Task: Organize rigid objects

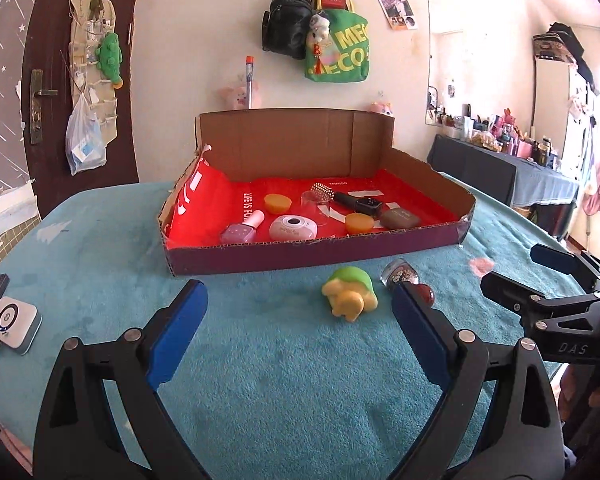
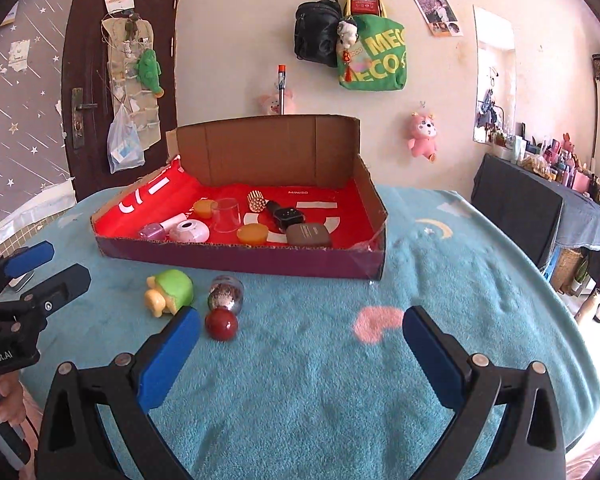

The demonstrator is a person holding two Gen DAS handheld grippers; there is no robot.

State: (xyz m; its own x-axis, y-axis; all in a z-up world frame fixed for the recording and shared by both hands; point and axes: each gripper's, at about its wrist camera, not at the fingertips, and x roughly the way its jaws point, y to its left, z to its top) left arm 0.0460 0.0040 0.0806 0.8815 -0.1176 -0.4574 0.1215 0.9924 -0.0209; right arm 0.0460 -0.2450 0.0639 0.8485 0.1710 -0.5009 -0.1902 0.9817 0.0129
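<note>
Inside the box [image 2: 236, 258], most pieces already lie on its red liner, while a turtle toy [image 2: 171, 295], glitter jar [image 2: 226, 295] and red ball [image 2: 221, 325] wait on the blanket at its 6 o'clock, both the left gripper [image 1: 300, 316] and right gripper [image 2: 302, 334] spread wide, empty.

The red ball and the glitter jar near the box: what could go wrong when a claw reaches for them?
1. The red ball may roll away if nudged.
2. The glitter jar lies close to the ball and the green toy, so the open right claw might knock a neighbour.
</note>
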